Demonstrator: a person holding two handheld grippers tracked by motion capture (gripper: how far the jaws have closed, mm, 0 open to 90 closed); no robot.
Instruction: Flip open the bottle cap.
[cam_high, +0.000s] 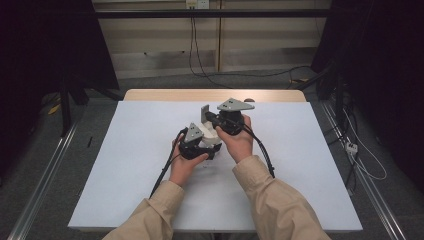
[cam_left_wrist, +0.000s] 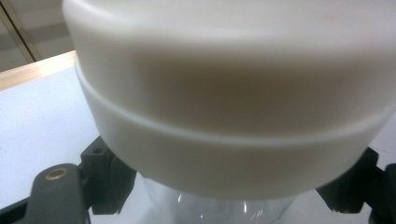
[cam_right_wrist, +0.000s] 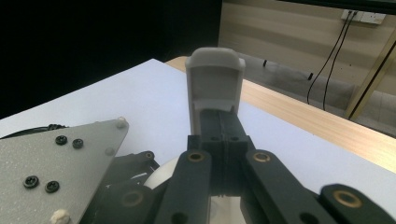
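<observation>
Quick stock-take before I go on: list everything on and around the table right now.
White lidded container: one, white top over a clear base, between the left gripper's jaws.
White flap piece: one, upright at the right gripper's closed jaw tips.
Table: one, pale blue-white sheet, wooden far edge.
Floor cables: several, dark, beyond the table.
Left gripper: black, grey plate, mid-table.
Right gripper: black, grey plate, just beyond the left.
Hands: two, beige sleeves.
</observation>
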